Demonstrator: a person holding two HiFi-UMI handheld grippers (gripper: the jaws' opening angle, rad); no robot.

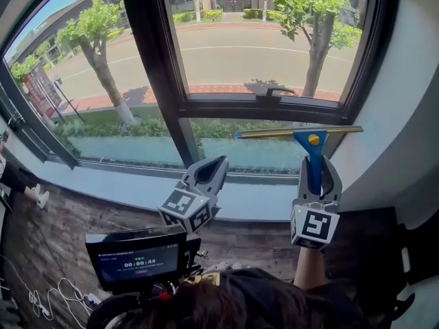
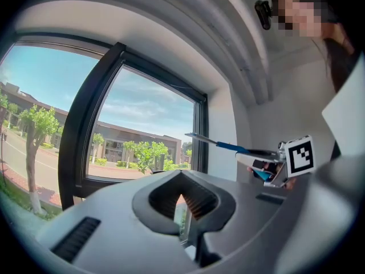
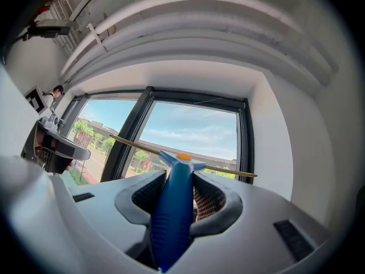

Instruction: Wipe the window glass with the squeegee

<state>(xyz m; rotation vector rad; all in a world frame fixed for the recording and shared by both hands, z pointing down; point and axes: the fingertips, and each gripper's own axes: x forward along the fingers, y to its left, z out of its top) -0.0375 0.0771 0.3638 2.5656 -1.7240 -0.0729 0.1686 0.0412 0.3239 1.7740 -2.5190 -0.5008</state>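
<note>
crossbar [image 1: 226, 107]: the dark horizontal bar of the window frame, parting the upper pane from the lower pane [image 1: 257, 155]. Every place below is given from it.
squeegee [image 1: 313, 146]: just below the crossbar, toward its right end. The brass-coloured blade bar lies level, parallel to the crossbar and across the lower pane. The blue handle hangs straight down from the blade bar. Whether the rubber touches the glass cannot be told.
right claw [image 1: 317, 162]: below the crossbar, pointing up at it. Its jaws are closed on the squeegee's blue handle, which fills the gap between the ridged pads in the right gripper view.
left claw [image 1: 218, 163]: below the crossbar, left of the squeegee and apart from it, tilted up and to the right. Its jaws are drawn together to a thin slit at the tips, with nothing between them.
latch [image 1: 274, 93]: a black handle sitting on the crossbar, above the squeegee's blade bar.
sill [image 1: 257, 201]: a pale ledge below the crossbar, running beneath both claws.
screen [image 1: 139, 259]: a small lit monitor well below the crossbar, under the left claw.
cables [image 1: 48, 297]: white loops far below the crossbar's left end, on the floor.
</note>
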